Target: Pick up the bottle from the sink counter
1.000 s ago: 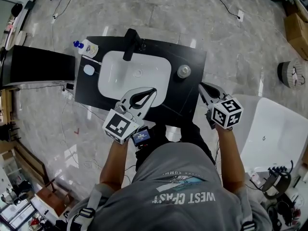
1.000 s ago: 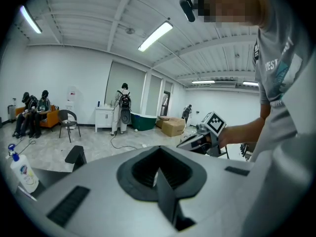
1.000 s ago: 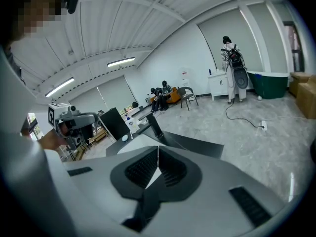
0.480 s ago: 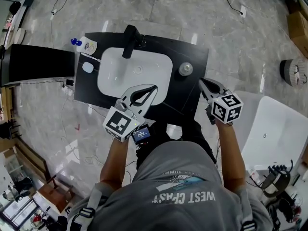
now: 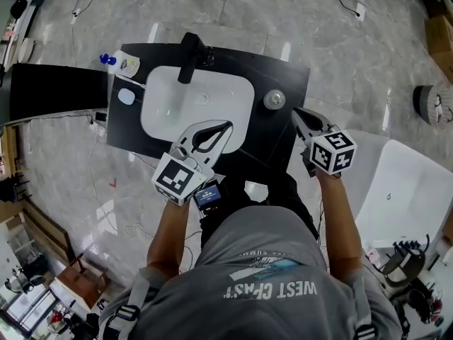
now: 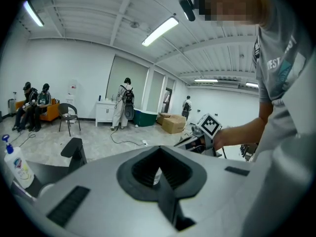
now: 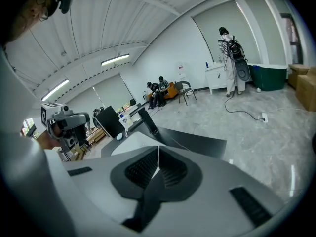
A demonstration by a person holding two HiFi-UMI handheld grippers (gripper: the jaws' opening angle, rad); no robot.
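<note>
Black counter (image 5: 277, 137) carries a white basin (image 5: 170, 112). The bottle (image 5: 122, 64) stands at the basin's far left, off the counter's corner, well apart from me. My left gripper (image 5: 225, 127) hovers over the basin's near rim, jaws together, empty. My right gripper (image 5: 296, 112) hangs right of the basin, jaws closed on nothing, near a round object (image 5: 274, 99), maybe metal.
</note>
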